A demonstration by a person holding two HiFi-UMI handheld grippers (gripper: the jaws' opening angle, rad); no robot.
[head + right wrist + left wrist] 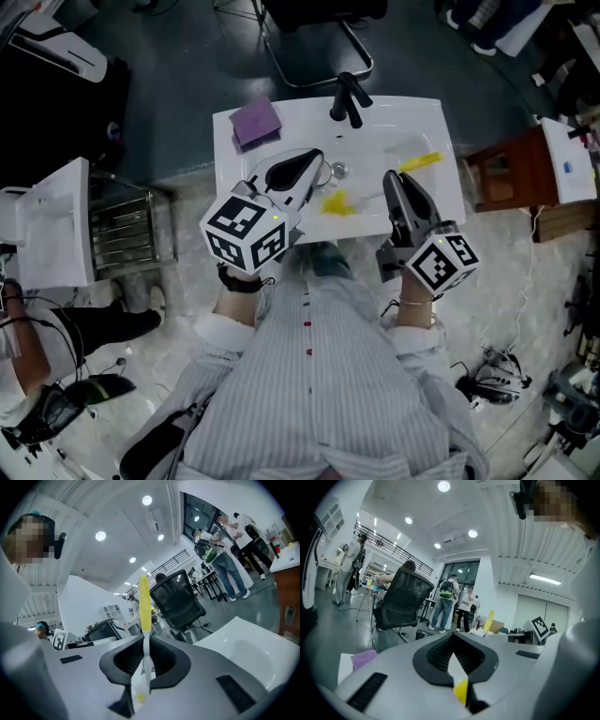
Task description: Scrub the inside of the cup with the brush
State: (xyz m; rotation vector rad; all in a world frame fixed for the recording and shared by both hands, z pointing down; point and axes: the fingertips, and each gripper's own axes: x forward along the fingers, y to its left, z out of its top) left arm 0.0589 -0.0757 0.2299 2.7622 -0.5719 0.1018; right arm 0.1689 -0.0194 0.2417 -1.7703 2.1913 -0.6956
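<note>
Over the white sink (398,117) my right gripper (392,178) is shut on the brush. Its yellow handle (419,161) sticks out to the right, and its yellow head (337,202) points left toward my left gripper (314,161). In the right gripper view the brush (145,606) stands upright across the closed jaws of the right gripper (146,644). In the left gripper view the left gripper (453,653) is shut on a thin pale edge (455,670), apparently the see-through cup's wall. A yellow patch (461,690) shows just below it. The cup's outline is hard to make out from above.
A black faucet (349,98) stands at the sink's far edge and a purple cloth (255,122) lies on its far left corner. A wooden stand (516,169) is to the right, a metal rack (131,225) to the left, and an office chair (401,599) behind the sink.
</note>
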